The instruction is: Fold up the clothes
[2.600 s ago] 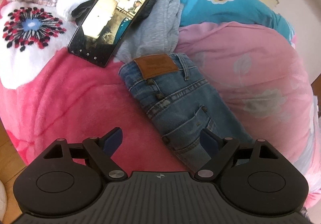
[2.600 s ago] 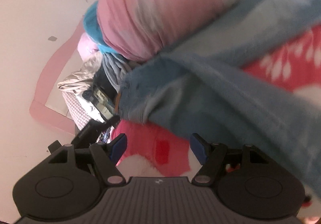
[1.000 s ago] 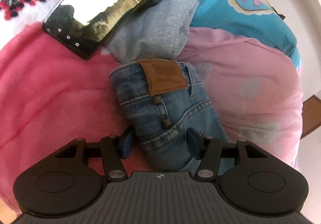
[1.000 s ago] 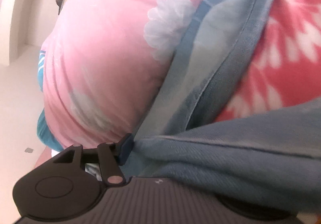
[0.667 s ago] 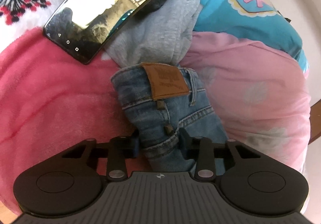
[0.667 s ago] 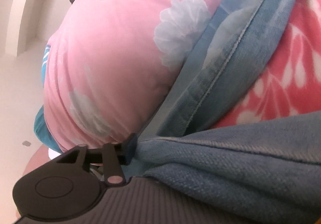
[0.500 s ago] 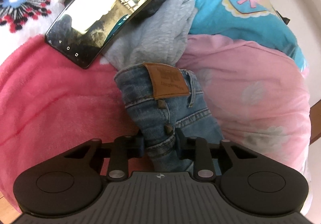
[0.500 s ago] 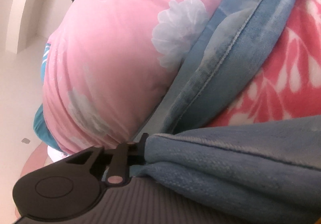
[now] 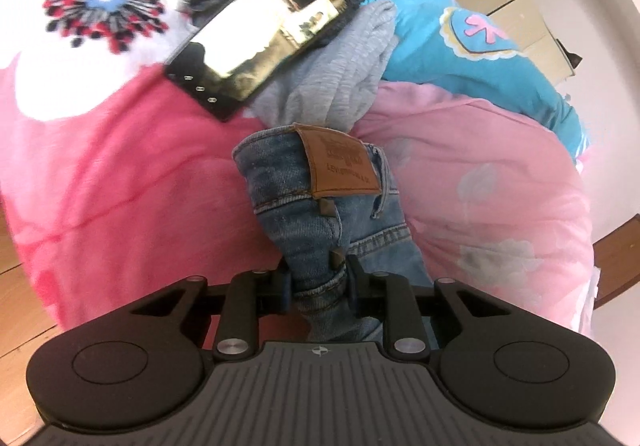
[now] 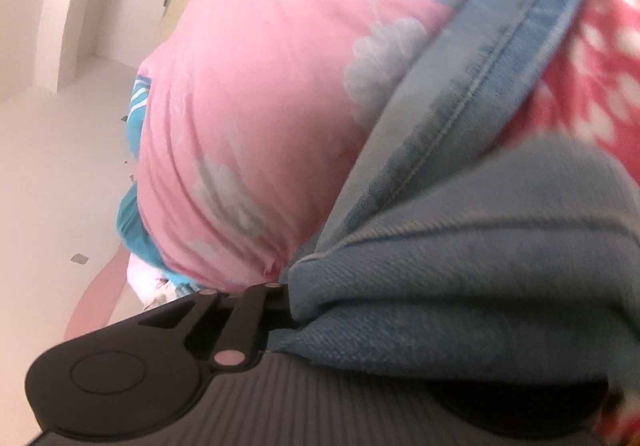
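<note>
Folded blue jeans [image 9: 296,182] with a brown leather patch [image 9: 340,162] lie on a pink-red fleece blanket [image 9: 120,166]. In the left wrist view my left gripper [image 9: 318,282] is shut on the bunched waistband edge, both pads pressing the denim. In the right wrist view the jeans [image 10: 460,246] fill the lower right and drape over my right gripper [image 10: 340,306]. Its jaws are closing on a thick fold of denim. Only its left finger [image 10: 276,298] shows; the right finger is hidden under the cloth.
A black phone [image 9: 264,46] rests on a grey garment [image 9: 340,66] just behind the jeans. A teal garment [image 9: 460,54] and a pink flowered quilt [image 9: 480,166] lie to the right. The quilt [image 10: 260,106] bulges beside the right gripper. Wooden floor [image 9: 16,266] shows at the left.
Both grippers closed onto the jeans. The left one pulled the waistband up and back, bunching it. The denim fold over the right gripper has risen and grown thicker.
</note>
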`<state>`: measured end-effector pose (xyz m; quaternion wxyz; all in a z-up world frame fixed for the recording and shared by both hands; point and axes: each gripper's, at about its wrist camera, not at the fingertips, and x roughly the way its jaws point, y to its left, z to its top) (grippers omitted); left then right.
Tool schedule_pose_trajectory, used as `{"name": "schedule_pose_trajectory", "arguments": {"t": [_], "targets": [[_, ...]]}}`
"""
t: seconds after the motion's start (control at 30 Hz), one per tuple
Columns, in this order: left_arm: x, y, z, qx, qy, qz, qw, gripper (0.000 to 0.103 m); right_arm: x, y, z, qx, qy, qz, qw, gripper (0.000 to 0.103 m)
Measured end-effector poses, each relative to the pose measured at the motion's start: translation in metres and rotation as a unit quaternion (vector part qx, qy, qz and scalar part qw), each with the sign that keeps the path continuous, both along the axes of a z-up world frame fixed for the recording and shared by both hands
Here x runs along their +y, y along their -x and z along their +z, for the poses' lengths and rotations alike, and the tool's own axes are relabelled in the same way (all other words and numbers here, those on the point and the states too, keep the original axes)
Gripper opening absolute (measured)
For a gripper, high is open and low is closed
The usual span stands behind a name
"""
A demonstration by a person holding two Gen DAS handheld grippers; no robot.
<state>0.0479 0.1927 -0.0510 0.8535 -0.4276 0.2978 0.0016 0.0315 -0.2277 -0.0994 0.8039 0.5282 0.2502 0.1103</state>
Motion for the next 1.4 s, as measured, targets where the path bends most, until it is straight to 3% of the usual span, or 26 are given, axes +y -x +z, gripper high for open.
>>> {"name": "schedule_pose_trajectory", "arguments": {"t": [0.27,0.47,0.57,0.67,0.7,0.8,0.9,1.07,1.23,1.33,1.4], "targets": [[0.027,0.030,-0.011,0.014,-0.001,0.016,0.9998,0.022,0.014,0.032,0.004,0.008,0.018,0.058,0.998,0.012],[0.031,0.030,-0.030,0.019,-0.009,0.006,0.9998,0.024,0.011,0.022,-0.017,0.044,0.022,0.085,0.995,0.014],[0.031,0.029,-0.029,0.014,-0.027,-0.008,0.9995,0.028,0.006,0.019,-0.022,0.064,0.017,0.104,0.992,0.022],[0.034,0.032,-0.027,0.016,-0.038,-0.009,0.9991,0.038,-0.001,0.025,-0.017,0.074,0.037,0.123,0.989,0.038],[0.034,0.034,-0.026,0.015,-0.047,-0.007,0.9988,0.044,-0.003,0.027,-0.015,0.076,0.045,0.130,0.988,0.045],[0.039,0.048,-0.019,0.007,-0.068,0.005,0.9977,0.060,-0.011,0.037,-0.004,0.084,0.078,0.153,0.982,0.051],[0.046,0.063,-0.011,0.002,-0.091,0.020,0.9956,0.067,-0.017,0.054,0.011,0.092,0.128,0.192,0.969,0.061],[0.052,0.081,0.007,-0.006,-0.144,0.044,0.9886,0.068,-0.030,0.088,0.042,0.083,0.215,0.266,0.936,0.061],[0.041,0.079,0.024,-0.032,-0.204,0.045,0.9774,0.071,-0.038,0.105,0.090,0.015,0.233,0.323,0.917,0.061],[0.029,0.065,0.028,-0.047,-0.204,0.024,0.9775,0.071,-0.029,0.099,0.117,-0.053,0.283,0.313,0.905,0.061],[0.020,0.055,0.029,-0.059,-0.198,0.007,0.9785,0.071,-0.021,0.090,0.120,-0.064,0.320,0.300,0.896,0.061]]}}
